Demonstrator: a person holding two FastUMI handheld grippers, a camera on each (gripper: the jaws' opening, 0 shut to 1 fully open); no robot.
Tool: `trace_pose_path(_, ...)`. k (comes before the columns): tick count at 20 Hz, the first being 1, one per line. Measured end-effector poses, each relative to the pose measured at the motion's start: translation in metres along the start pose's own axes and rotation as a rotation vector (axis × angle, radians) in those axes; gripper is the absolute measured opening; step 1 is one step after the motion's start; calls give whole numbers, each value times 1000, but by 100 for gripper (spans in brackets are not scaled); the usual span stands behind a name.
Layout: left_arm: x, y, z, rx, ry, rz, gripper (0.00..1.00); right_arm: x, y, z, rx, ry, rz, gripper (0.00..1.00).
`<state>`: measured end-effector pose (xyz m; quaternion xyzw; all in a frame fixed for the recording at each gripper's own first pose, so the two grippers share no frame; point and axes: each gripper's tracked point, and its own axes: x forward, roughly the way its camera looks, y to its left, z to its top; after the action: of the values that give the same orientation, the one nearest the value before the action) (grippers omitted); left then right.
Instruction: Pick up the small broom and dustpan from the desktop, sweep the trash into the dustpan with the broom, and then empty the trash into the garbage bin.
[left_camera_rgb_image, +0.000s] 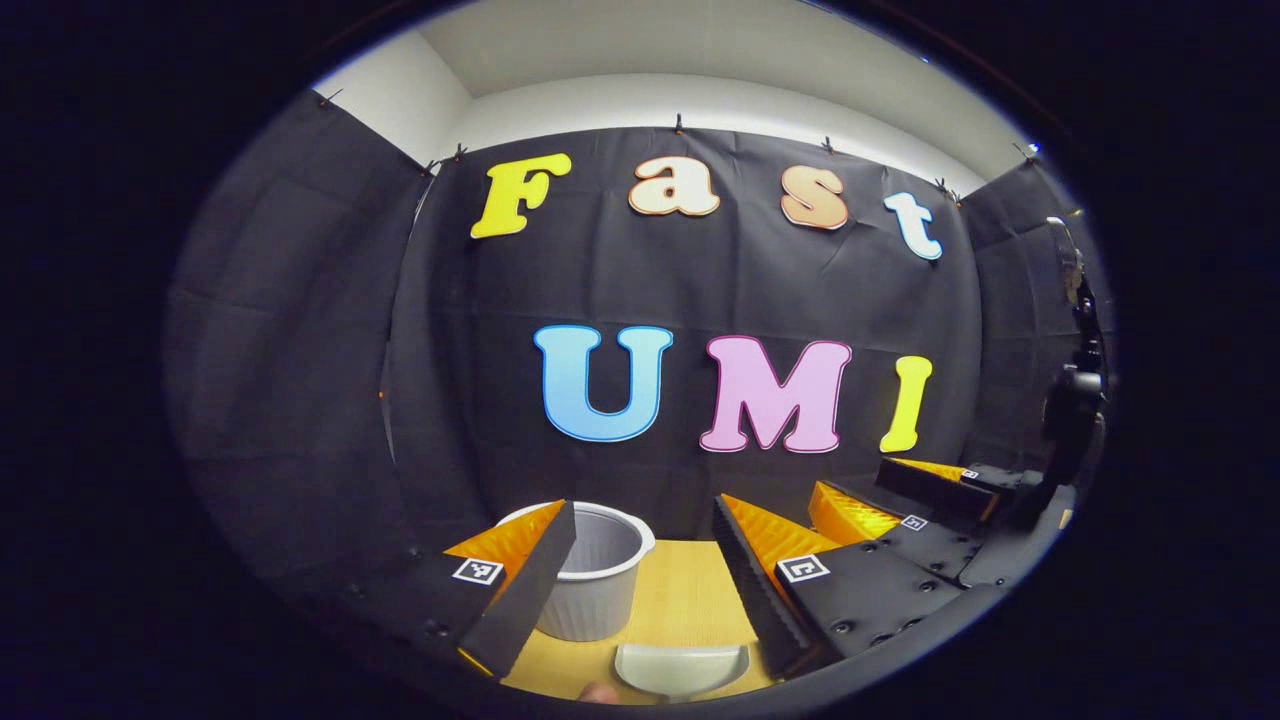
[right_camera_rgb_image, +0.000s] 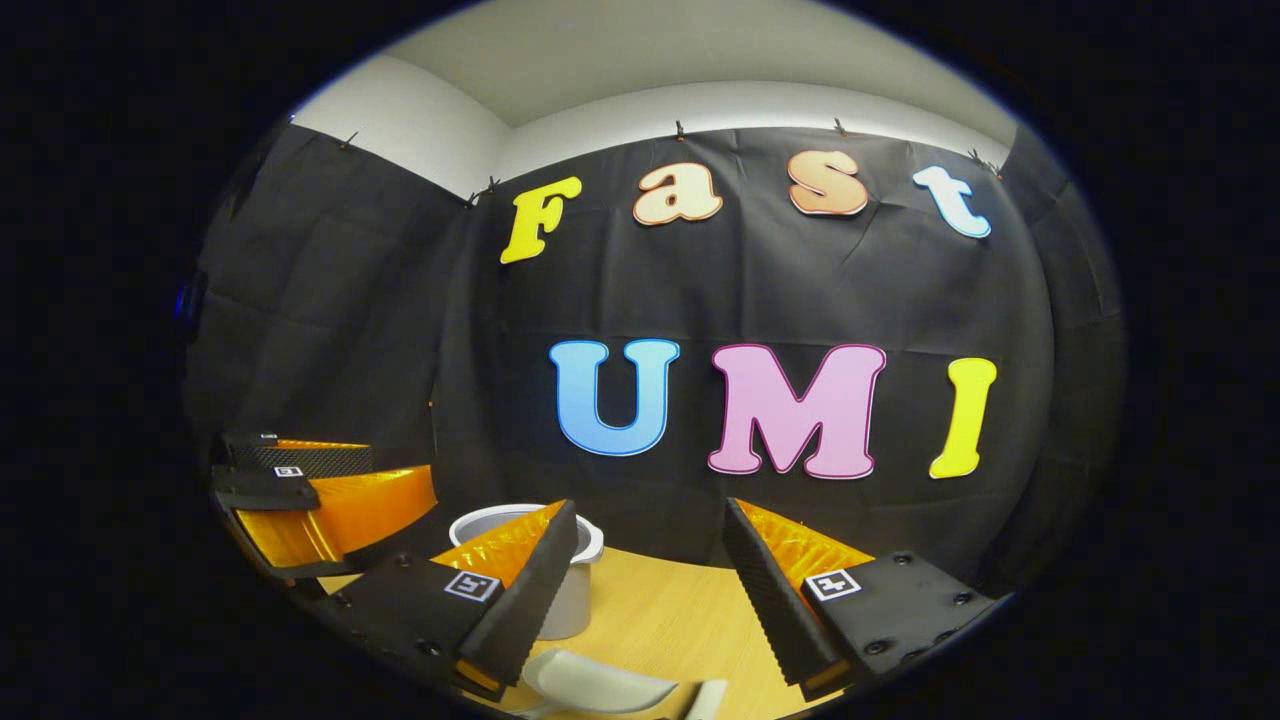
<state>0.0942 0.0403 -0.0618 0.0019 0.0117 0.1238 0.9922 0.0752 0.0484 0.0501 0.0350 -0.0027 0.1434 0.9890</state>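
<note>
A pale dustpan (left_camera_rgb_image: 680, 668) lies on the wooden desktop (left_camera_rgb_image: 690, 600), just below and between the fingers of my left gripper (left_camera_rgb_image: 645, 510), which is open and holds nothing. A white ribbed garbage bin (left_camera_rgb_image: 600, 585) stands behind its left finger. In the right gripper view the dustpan (right_camera_rgb_image: 590, 685) lies at the bottom, under my right gripper (right_camera_rgb_image: 650, 510), which is also open and empty. The bin (right_camera_rgb_image: 575, 605) is partly hidden by that gripper's left finger. A small white piece (right_camera_rgb_image: 705, 700) beside the dustpan is cut off; what it is, I cannot tell.
The right gripper (left_camera_rgb_image: 850, 480) hangs off to the right in the left gripper view, close beside my own right finger. The left gripper (right_camera_rgb_image: 345, 480) shows at the left of the right gripper view. Black cloth walls close the desk at the back and sides.
</note>
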Motion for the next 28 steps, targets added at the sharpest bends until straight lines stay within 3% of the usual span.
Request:
trace_pose_path(13, -6, 8, -2, -22, -9, 56, 82, 8, -5, -13, 16, 20, 33, 95)
trace_pose_path(14, -6, 8, -2, -19, -13, 58, 82, 8, -4, -14, 21, 25, 35, 87)
trace_pose_path(15, -6, 8, -1, -15, -15, 60, 82, 9, -3, -16, 25, 27, 38, 95)
trace_pose_path(18, -6, 7, -3, -20, -15, 59, 82, 5, 10, -19, 19, 35, 48, 95)
trace_pose_path(19, -6, 7, -4, -27, -12, 58, 82, 5, 9, -19, 16, 33, 50, 87)
trace_pose_path(20, -7, 7, -7, -31, -9, 58, 82, 5, 8, -18, 13, 30, 49, 95)
trace_pose_path(28, -5, 6, -10, -44, 2, 64, 82, 11, -2, -33, 11, 46, 47, 95)
